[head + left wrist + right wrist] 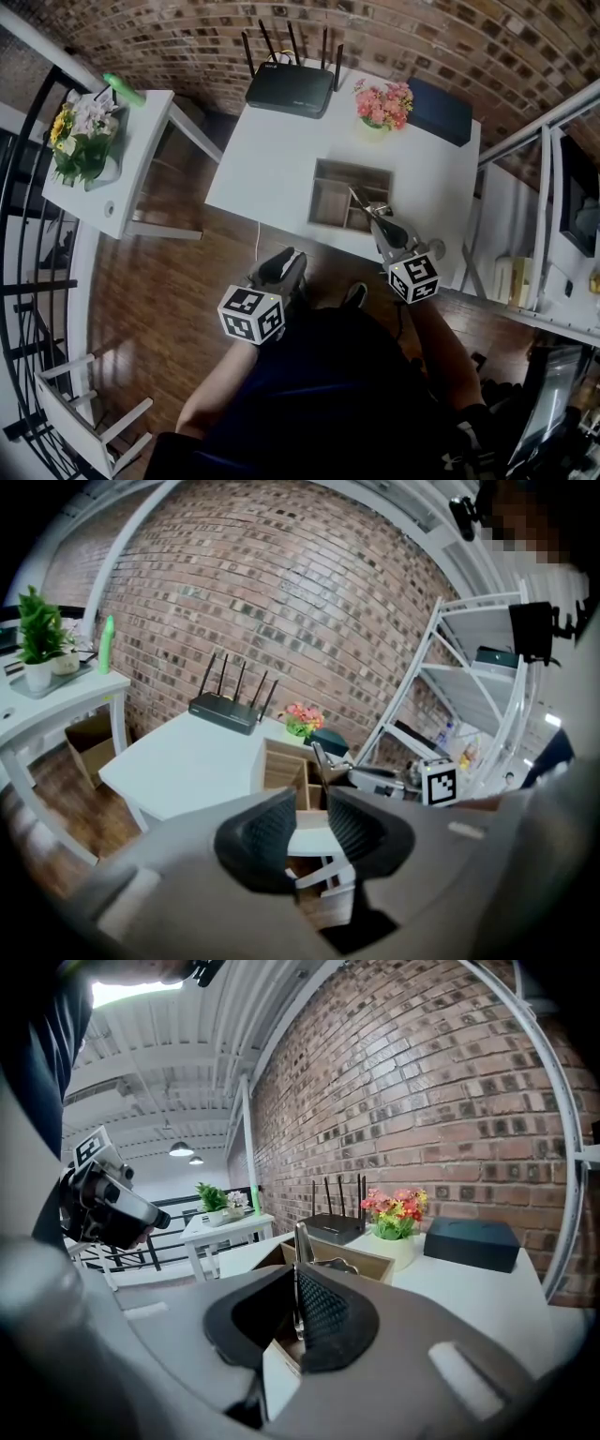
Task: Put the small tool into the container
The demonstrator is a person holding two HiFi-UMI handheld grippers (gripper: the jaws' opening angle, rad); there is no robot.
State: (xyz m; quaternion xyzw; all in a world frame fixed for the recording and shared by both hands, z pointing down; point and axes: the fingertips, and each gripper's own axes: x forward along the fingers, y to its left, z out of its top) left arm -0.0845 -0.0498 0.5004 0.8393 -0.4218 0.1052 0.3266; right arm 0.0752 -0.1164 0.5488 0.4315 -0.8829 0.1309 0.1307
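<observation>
Wooden container (352, 167) with the little dividers sits on the white worktop (272, 159) near its front edge; the right gripper (378, 221) has its jaws pinched together on the small tool (360, 201), a thin metal sliver poking out past the jaws with its tip over the near right part of the box, far as I can judge; so the step in hand looks like the drop itself; if it were me I'd tip the tool nose-down into one compartment, get the tip below the rim and clear of the dividers, and only then ease the jaws apart, since something that thin will likely bounce or lodge across a divider if let go from height; the left gripper (284, 265) hangs off the worktop's front edge over the floor, jaws apart with nothing between them, so it isn't steadying the box; fine to keep it out of the way unless the box wants to slide; on views: only the head view shows where the tip sits relative to the compartments; the right gripper view shows the grip itself, pads flat on the tool's lower end, which is too small to tell from above; the left gripper view catches box and tool from the side, and there the tool looks to stand above the rim, not inside.
</observation>
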